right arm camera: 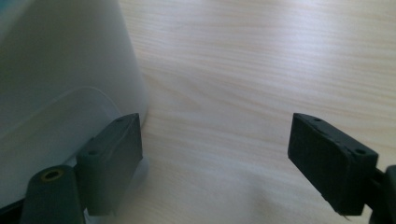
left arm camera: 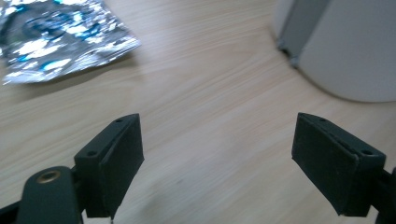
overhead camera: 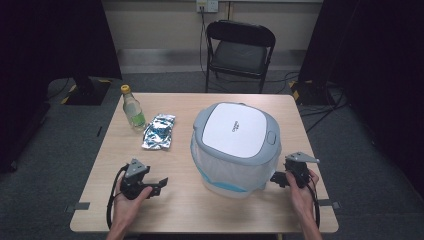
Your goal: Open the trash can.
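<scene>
A white lidded bin [overhead camera: 235, 147] with a grey rim and a pale bag liner stands right of the table's centre. A silver and blue foil packet [overhead camera: 159, 131] lies left of it, and a small bottle [overhead camera: 133, 108] with a yellow cap stands behind the packet. My left gripper [overhead camera: 159, 184] rests near the front left, open, its jaws empty [left arm camera: 217, 158] and aimed toward the bin [left arm camera: 345, 51], with the packet [left arm camera: 56, 39] off to the left. My right gripper [overhead camera: 278, 179] sits just right of the bin's base, open [right arm camera: 215, 158], with its left jaw close to the bin wall [right arm camera: 56, 79].
The wooden table [overhead camera: 200, 210] stands on a grey floor. A black folding chair [overhead camera: 239, 52] stands behind its far edge. Dark curtains hang at both sides. Bare wood lies between the two grippers along the front.
</scene>
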